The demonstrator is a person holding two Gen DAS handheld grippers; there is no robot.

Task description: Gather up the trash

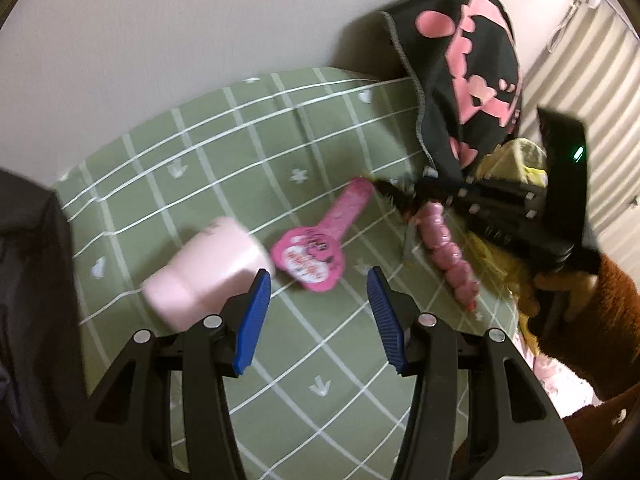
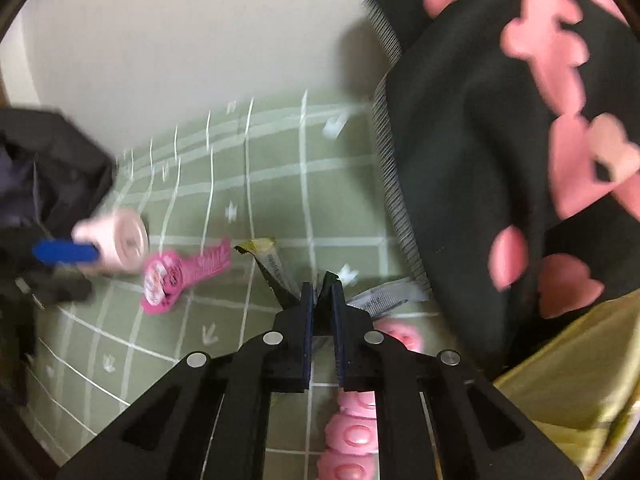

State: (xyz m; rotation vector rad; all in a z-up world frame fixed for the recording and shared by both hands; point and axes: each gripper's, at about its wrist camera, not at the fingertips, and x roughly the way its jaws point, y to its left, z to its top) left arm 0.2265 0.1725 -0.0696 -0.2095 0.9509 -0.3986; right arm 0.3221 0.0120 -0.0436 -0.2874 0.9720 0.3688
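Observation:
On the green checked bedsheet (image 1: 224,152) lie a pale pink bottle (image 1: 208,268), a magenta key-shaped wrapper (image 1: 316,248) and a strip of pink round sweets (image 1: 444,252). My left gripper (image 1: 318,300) is open, just in front of the wrapper, with the bottle by its left finger. My right gripper (image 2: 321,304) is shut on a dark sachet wrapper (image 2: 276,272), above the pink sweet strip (image 2: 356,436). The bottle (image 2: 124,240) and magenta wrapper (image 2: 184,276) show at left in the right wrist view. A grey wrapper (image 2: 384,296) lies beside the right fingers.
A black cloth with pink shapes (image 1: 468,76) is draped at the right, against the white wall. A yellow plastic bag (image 2: 576,368) lies below it. A dark bag or garment (image 1: 28,280) sits at the left edge. Striped curtains (image 1: 592,92) hang at far right.

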